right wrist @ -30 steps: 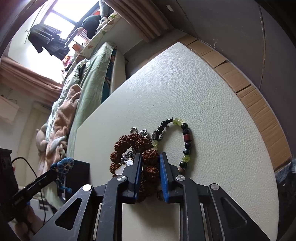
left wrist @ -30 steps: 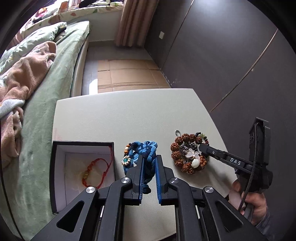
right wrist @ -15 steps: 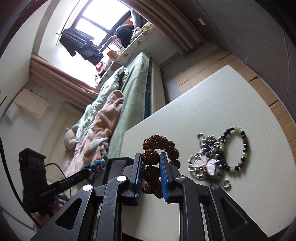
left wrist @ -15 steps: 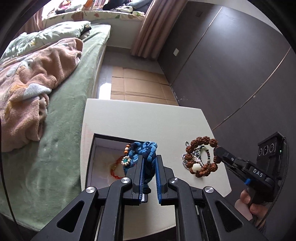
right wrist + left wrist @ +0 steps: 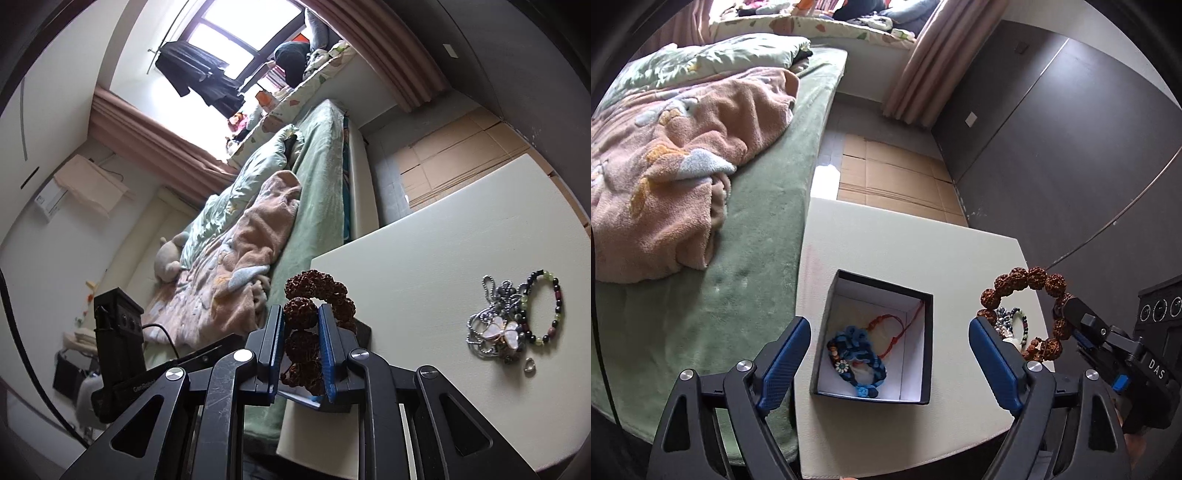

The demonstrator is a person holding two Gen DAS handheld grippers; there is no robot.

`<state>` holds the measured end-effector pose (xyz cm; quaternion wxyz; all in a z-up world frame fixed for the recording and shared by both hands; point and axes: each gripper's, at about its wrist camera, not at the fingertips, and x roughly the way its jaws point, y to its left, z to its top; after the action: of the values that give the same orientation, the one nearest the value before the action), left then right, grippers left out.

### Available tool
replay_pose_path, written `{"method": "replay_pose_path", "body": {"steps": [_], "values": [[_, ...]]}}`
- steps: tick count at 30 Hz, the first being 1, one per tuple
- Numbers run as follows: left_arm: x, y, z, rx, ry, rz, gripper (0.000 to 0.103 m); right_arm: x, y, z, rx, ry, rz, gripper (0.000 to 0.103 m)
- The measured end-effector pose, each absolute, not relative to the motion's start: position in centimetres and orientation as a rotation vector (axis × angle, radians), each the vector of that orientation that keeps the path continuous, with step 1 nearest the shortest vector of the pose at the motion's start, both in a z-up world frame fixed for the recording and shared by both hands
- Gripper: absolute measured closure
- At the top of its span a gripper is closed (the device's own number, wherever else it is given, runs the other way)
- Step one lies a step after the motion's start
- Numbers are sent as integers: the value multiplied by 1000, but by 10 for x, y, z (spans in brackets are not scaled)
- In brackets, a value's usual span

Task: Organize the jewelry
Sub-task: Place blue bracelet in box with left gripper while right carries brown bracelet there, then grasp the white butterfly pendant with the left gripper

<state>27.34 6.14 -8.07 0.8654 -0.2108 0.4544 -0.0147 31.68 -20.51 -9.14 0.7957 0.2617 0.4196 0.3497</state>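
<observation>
Since a second ago the blue bracelet [image 5: 857,357] has dropped into the box [image 5: 925,347], beside the red cord [image 5: 897,328]; the left hand-held gripper [image 5: 889,354] has just been opening and stands spread, empty. Right hand-held gripper [image 5: 301,350] pinches the brown beads [image 5: 300,314], lifted off the surface [image 5: 424,258]. Chain [image 5: 495,328] and bead bracelet [image 5: 546,306] remain at the far right.

A pink fleece blanket [image 5: 676,177] lies crumpled on the green-covered bed [image 5: 764,236]; flattened cardboard [image 5: 886,181] covers the floor beside pink curtains [image 5: 923,62], and dark clothes [image 5: 199,74] hang at the window [image 5: 236,33]
</observation>
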Motion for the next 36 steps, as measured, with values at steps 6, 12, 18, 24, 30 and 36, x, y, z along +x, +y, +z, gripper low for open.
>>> {"method": "replay_pose_path", "body": {"steps": [6,12,18,24,30,36], "values": [[256,94,-79,-467,934,31,15,314,-167,-88,539,920,816,83],[241,120,-81,-499,927,85,15,316,-130,-98,548,969,885,83],[235,121,-76,-489,901,77,5,326,-119,-125,479,1110,754,33],[238,105,-69,-490,850,23,0,320,-155,-121,436,1063,633,0],[248,73,-64,-460,833,-60,0,313,-206,-112,408,1004,513,0],[261,33,-62,-400,855,-142,0,309,-248,-109,397,976,413,0]]}}
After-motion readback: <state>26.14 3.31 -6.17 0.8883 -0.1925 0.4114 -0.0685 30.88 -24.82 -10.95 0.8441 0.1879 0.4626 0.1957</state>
